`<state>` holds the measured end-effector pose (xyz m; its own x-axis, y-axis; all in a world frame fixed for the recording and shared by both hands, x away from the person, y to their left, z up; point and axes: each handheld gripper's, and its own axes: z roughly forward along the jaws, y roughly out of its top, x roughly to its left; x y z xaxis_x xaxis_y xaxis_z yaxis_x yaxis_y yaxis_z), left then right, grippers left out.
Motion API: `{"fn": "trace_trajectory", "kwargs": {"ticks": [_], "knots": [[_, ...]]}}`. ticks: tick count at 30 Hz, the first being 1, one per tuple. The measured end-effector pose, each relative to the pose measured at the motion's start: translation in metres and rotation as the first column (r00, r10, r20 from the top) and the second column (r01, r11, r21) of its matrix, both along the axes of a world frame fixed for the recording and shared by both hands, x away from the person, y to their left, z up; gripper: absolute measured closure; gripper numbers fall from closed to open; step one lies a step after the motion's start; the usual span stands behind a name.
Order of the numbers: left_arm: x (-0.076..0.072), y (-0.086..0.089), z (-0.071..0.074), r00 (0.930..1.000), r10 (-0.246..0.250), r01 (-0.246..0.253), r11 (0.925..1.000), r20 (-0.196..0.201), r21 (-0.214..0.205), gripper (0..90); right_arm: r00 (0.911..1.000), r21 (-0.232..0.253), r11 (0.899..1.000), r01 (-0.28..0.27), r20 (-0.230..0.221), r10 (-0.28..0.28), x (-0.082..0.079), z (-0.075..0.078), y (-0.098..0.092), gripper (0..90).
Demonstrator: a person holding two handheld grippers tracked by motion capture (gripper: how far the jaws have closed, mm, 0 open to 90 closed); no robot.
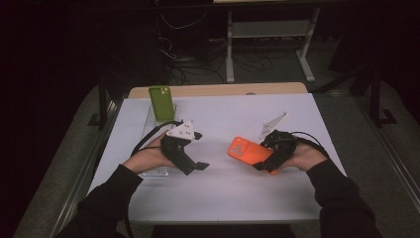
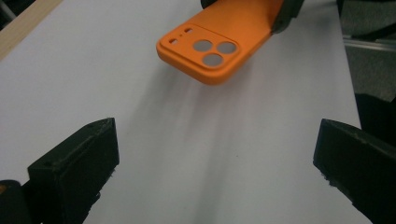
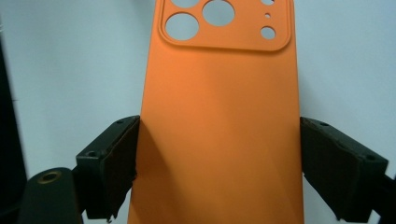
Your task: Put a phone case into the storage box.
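High view: the right gripper (image 1: pixel 265 161) holds the orange plastic phone case (image 1: pixel 246 150) above the white table (image 1: pixel 223 193). Left gripper view: the left gripper (image 2: pixel 215 154) gapes empty. Right gripper view: jaws clamp only the case's edges; it could slip sideways.

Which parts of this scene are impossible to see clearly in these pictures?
- Orange phone case: its lower end is cut off by the bottom edge of the right gripper view.
- The same case in the left gripper view: its far end is cut off by the top edge.
- Green phone case: its base is too small and dim in the high view.
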<state>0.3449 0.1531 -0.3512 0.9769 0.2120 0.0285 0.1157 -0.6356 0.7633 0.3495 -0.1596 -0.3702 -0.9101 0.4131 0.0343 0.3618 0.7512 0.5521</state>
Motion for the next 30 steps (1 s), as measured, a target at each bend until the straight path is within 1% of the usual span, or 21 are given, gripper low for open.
{"fn": "trace_trajectory", "kwargs": {"ticks": [1,2,5,6,7,8,9,10,12,13,14,17,18,19,21,22,25,26,27,28,30], "knots": [[0.001,-0.001,0.001,1.0,-0.006,0.006,1.0,-0.003,0.005,0.0,0.9998,0.001,1.0,-0.018,-0.007,0.018,-0.001,0.002,0.004,15.0],[0.002,-0.002,0.001,0.9999,-0.009,0.009,1.0,-0.007,0.003,0.0,0.9993,0.002,0.999,-0.038,-0.003,0.038,-0.001,0.003,0.007,15.0],[0.006,-0.004,0.002,0.9994,-0.032,0.032,0.9994,-0.011,0.013,0.0,0.9961,-0.001,0.996,-0.087,0.008,0.087,0.0,0.005,0.016,15.0],[0.007,-0.005,0.002,0.9993,-0.036,0.036,0.999,-0.01,0.028,0.0,0.9949,-0.006,0.995,-0.101,-0.003,0.101,-0.001,0.005,0.019,15.0],[0.008,-0.006,0.002,0.999,-0.043,0.043,0.9984,-0.009,0.036,0.0,0.9927,-0.005,0.993,-0.121,0.0,0.121,-0.001,0.005,0.021,15.0],[0.009,-0.007,0.001,0.9984,-0.057,0.057,0.9972,-0.009,0.049,0.0,0.9905,0.001,0.991,-0.137,-0.01,0.137,-0.001,0.005,0.024,15.0],[0.01,-0.008,0.001,0.9974,-0.07,0.071,0.9956,-0.016,0.061,0.0,0.9869,0.0,0.987,-0.161,-0.008,0.161,-0.001,0.005,0.026,15.0],[0.01,-0.01,0.0,0.9965,-0.081,0.082,0.9944,-0.02,0.067,0.0,0.984,-0.011,0.984,-0.178,-0.008,0.178,-0.002,0.005,0.029,15.0],[0.01,-0.013,-0.002,0.9944,-0.101,0.103,0.9923,-0.034,0.069,0.0,0.9771,-0.016,0.977,-0.213,-0.001,0.213,-0.002,0.004,0.034,15.0],[0.01,-0.014,-0.002,0.993,-0.114,0.116,0.9904,-0.032,0.076,0.0,0.9741,-0.02,0.974,-0.226,-0.001,0.226,-0.003,0.005,0.037,15.0],[0.01,-0.016,-0.003,0.9923,-0.117,0.12,0.9902,-0.039,0.071,0.0,0.9712,-0.021,0.971,-0.238,0.0,0.238,-0.003,0.005,0.039,15.0],[0.009,-0.02,-0.005,0.9887,-0.139,0.143,0.9871,-0.058,0.073,0.0,0.965,-0.036,0.964,-0.262,0.005,0.262,-0.004,0.007,0.046,15.0],[0.008,-0.022,-0.005,0.9881,-0.142,0.146,0.9866,-0.058,0.072,0.0,0.9625,-0.034,0.962,-0.271,0.005,0.271,-0.004,0.008,0.048,15.0],[0.007,-0.024,-0.006,0.9869,-0.15,0.154,0.9847,-0.059,0.081,0.0,0.96,-0.037,0.959,-0.28,0.005,0.28,-0.004,0.009,0.05,15.0],[0.007,-0.027,-0.006,0.9852,-0.165,0.169,0.9818,-0.048,0.087,0.0,0.9555,-0.042,0.955,-0.295,0.006,0.295,-0.005,0.011,0.053,15.0],[0.006,-0.029,-0.007,0.9841,-0.17,0.174,0.9811,-0.052,0.084,0.0,0.9516,-0.045,0.951,-0.307,0.008,0.307,-0.005,0.012,0.055,15.0],[0.004,-0.032,-0.009,0.9819,-0.18,0.185,0.9784,-0.059,0.092,0.0,0.9493,-0.048,0.949,-0.312,0.022,0.313,-0.007,0.016,0.06,15.0],[0.004,-0.034,-0.01,0.9814,-0.183,0.188,0.9778,-0.058,0.093,0.0,0.9462,-0.047,0.946,-0.321,0.027,0.322,-0.007,0.017,0.061,15.0],[0.003,-0.035,-0.01,0.9808,-0.185,0.19,0.9768,-0.062,0.098,0.0,0.9462,-0.045,0.946,-0.321,0.025,0.323,-0.008,0.017,0.062,15.0],[0.002,-0.036,-0.011,0.9802,-0.187,0.193,0.9759,-0.065,0.102,0.0,0.9436,-0.046,0.943,-0.329,0.025,0.33,-0.008,0.018,0.064,15.0],[0.001,-0.039,-0.012,0.9776,-0.2,0.206,0.9725,-0.066,0.108,0.0,0.942,-0.043,0.942,-0.333,0.025,0.335,-0.009,0.019,0.066,15.0]]}}
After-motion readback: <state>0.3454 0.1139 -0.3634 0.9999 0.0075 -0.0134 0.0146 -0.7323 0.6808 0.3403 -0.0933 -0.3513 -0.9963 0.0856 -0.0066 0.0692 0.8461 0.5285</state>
